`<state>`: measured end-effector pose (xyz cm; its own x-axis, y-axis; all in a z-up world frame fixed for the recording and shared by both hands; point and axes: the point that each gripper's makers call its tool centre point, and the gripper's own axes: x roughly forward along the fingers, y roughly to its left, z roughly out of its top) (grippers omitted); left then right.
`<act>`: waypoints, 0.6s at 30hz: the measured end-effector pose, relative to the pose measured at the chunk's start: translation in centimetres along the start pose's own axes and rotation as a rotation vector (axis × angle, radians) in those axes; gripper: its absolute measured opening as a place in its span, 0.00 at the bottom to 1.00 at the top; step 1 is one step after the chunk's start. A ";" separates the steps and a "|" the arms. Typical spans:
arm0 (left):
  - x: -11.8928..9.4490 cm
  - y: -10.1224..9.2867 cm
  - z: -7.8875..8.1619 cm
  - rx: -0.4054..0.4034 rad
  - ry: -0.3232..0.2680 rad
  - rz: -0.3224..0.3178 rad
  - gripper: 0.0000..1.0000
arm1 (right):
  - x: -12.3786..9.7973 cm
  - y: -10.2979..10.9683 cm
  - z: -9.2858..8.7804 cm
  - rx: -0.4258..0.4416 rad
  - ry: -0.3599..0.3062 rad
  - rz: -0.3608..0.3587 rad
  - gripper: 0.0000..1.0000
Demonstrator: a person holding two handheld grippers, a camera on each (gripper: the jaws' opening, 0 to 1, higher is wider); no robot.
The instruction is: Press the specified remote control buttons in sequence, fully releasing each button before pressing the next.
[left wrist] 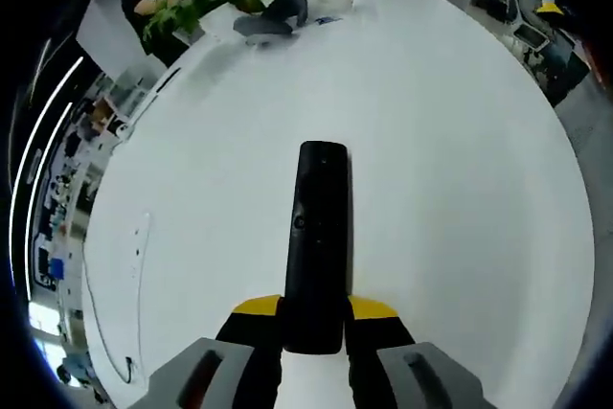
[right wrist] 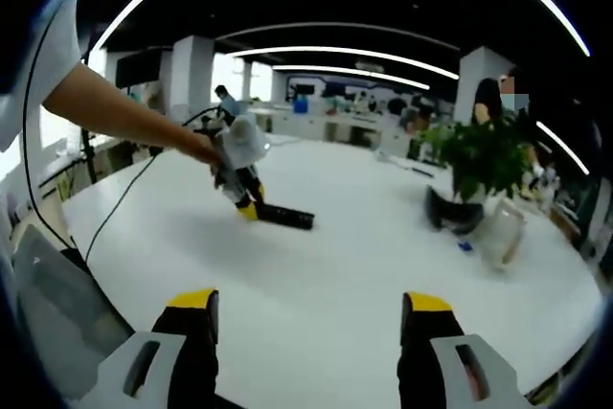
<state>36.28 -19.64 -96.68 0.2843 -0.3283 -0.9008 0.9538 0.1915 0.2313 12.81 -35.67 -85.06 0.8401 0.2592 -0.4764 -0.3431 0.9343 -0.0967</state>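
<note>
My left gripper (left wrist: pixel 314 328) is clenched on the near end of the remote (left wrist: pixel 317 237), holding it on the white table (left wrist: pixel 460 189). My right gripper (right wrist: pixel 308 332) is released, jaws wide apart, well back from the remote (right wrist: pixel 283 215). Judged step: remote secured, no press under way. The next move calls for bringing the right gripper in over the remote and setting one jaw tip on the first target button. The remote is a long, slim black bar; its buttons are too dark to make out.
</note>
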 end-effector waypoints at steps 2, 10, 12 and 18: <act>-0.1 0.0 -0.2 0.008 -0.015 -0.004 0.24 | 0.0 0.1 0.0 -0.003 0.001 0.001 0.76; -0.1 0.1 -0.3 -0.045 -0.019 0.010 0.25 | 0.0 -0.1 -0.1 -0.001 0.005 -0.006 0.76; -0.3 0.6 -0.3 -0.047 -0.014 0.054 0.29 | 0.0 -0.1 -0.1 -0.004 0.003 -0.008 0.75; -0.6 1.7 -0.8 -0.208 -0.043 0.130 0.40 | -0.1 -0.2 0.1 -0.002 -0.005 -0.009 0.75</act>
<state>37.61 -18.35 -96.02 0.4113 -0.3269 -0.8508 0.8699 0.4197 0.2593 12.86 -35.82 -84.94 0.8454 0.2520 -0.4709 -0.3362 0.9362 -0.1025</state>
